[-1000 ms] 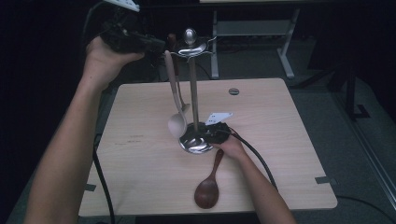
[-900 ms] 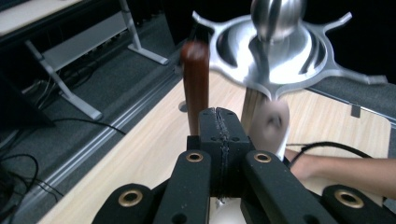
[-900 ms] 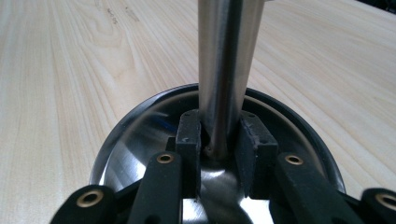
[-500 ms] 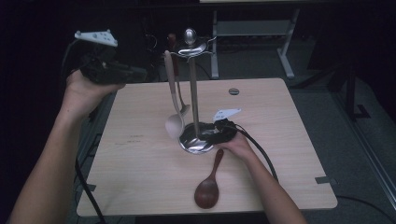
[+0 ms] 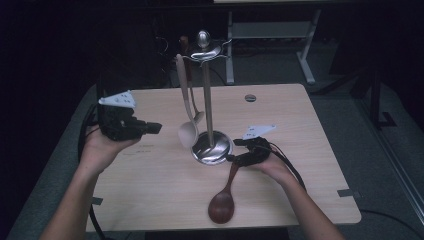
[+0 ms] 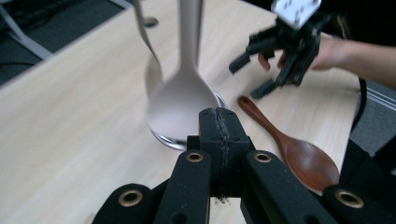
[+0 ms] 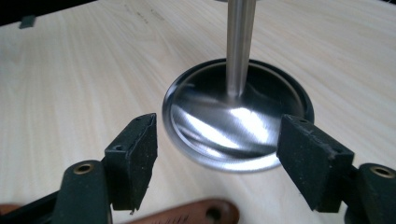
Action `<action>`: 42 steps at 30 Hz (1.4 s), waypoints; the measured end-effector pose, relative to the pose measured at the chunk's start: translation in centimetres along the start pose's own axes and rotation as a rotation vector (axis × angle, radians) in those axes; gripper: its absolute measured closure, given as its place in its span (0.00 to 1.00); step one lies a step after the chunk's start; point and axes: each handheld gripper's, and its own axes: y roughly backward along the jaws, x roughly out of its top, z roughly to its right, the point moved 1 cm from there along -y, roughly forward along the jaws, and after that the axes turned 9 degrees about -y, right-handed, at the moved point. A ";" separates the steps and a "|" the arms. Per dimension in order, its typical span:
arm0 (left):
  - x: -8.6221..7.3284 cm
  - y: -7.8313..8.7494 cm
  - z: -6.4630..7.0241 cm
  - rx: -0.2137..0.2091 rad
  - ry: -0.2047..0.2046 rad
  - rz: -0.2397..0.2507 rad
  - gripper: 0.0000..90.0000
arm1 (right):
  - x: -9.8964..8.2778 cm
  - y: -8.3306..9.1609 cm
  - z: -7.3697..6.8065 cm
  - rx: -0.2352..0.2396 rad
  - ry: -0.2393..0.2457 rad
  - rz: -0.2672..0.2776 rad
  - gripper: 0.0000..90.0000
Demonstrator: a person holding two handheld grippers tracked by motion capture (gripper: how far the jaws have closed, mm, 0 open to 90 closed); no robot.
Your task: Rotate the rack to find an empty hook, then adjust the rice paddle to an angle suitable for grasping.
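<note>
So the landmark here is the tall steel utensil stand with the round mirror-finish base (image 5: 212, 147), sitting about mid-worktop on the pale wood-grain worktop (image 5: 165, 200). A cream, pale-coloured spoon (image 5: 185, 130) hangs from its top hooks, bowl down, just to the left of the base in the high view. There's a second, thinner utensil hanging right behind it, but it's mostly covered by the cream spoon, so it's hard to say what it is.

The dark reddish-brown wooden spoon (image 5: 223, 201) lies flat on the worktop in front of the base, bowl toward the person, handle tip pointing up at the base. In the right gripper view the handle end with its hole is cut off by the bottom edge.

The right gripper (image 5: 239, 153) sits low, just to the right of the base, right above the wooden spoon's handle tip. Its jaws have just been opening and now stand wide, with nothing pinched; the base rim shows in the gap beyond them.

The left gripper (image 5: 156, 128) hangs well left of the stand, pointing at it. Its jaws are pressed flat together, nothing between them. The cream spoon in the left gripper view is blurry.
</note>
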 end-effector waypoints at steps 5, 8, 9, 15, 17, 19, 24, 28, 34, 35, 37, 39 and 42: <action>-2.3 -3.0 1.9 -0.029 0.000 -0.024 1.00 | -1.0 1.3 -0.2 -0.012 -0.027 -0.001 0.28; -3.3 -4.6 2.6 -0.047 0.008 -0.033 1.00 | -1.6 1.9 -0.5 -0.016 -0.041 -0.007 0.26; -3.7 -5.2 2.9 -0.059 0.017 -0.031 1.00 | -1.8 2.2 -0.6 -0.024 -0.037 -0.008 0.26; -5.3 -8.1 4.5 -0.105 0.021 -0.017 1.00 | -3.9 3.9 -0.6 -0.052 -0.058 -0.002 0.26; -5.6 -8.9 4.9 -0.118 0.020 -0.017 1.00 | -4.6 4.4 -0.6 -0.063 -0.064 0.003 0.27; -5.8 -9.8 5.4 -0.137 0.015 -0.032 1.00 | -5.5 5.0 -0.3 -0.069 -0.094 0.014 0.27; -5.4 -11.2 6.3 -0.164 -0.011 -0.040 1.00 | -6.5 6.4 -0.1 -0.094 -0.131 0.043 0.26; -4.6 -12.9 7.4 -0.201 -0.022 -0.038 1.00 | -6.9 6.9 0.2 -0.109 -0.143 0.050 0.26; -3.5 -16.1 9.6 -0.273 -0.056 -0.050 1.00 | -6.8 7.1 0.5 -0.123 -0.139 0.055 0.25; -3.4 -16.7 10.1 -0.284 -0.052 -0.047 1.00 | -6.8 7.1 0.5 -0.125 -0.140 0.058 0.24; -3.3 -17.5 10.8 -0.303 -0.069 -0.053 1.00 | -6.7 7.0 0.5 -0.124 -0.137 0.058 0.24; -3.2 -18.5 11.8 -0.321 -0.086 -0.064 1.00 | -6.7 6.9 0.5 -0.123 -0.133 0.054 0.24; -3.3 -19.7 12.7 -0.343 -0.089 -0.077 1.00 | -6.8 6.5 0.4 -0.119 -0.120 0.040 0.24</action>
